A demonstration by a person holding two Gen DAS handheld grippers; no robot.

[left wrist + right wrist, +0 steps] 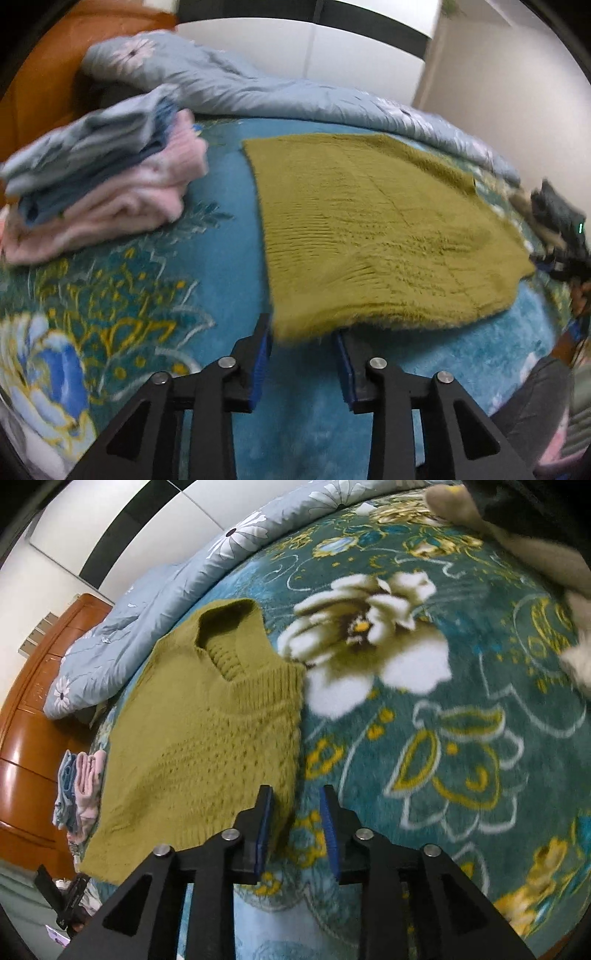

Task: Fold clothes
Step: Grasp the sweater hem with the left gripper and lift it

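Olive knit vest (376, 229) — flat on the teal floral blanket (207, 258). Left gripper (303, 332): fingers wide, at the vest's near hem. Right gripper (295, 794): fingers wide, at its side edge. Folded stack (103, 192) — beside the vest.

1. Sweater (380, 229) (207, 746): olive-green knit, sleeveless as far as visible, ribbed V-neck. Lies flat and spread on the blanket, one layer, with the near hem edge slightly lifted in the left wrist view.
2. Folded stack (99, 177) (79, 790): pink fuzzy piece at the bottom, blue and light-blue pieces on top. Sits beside the sweater, apart from it.
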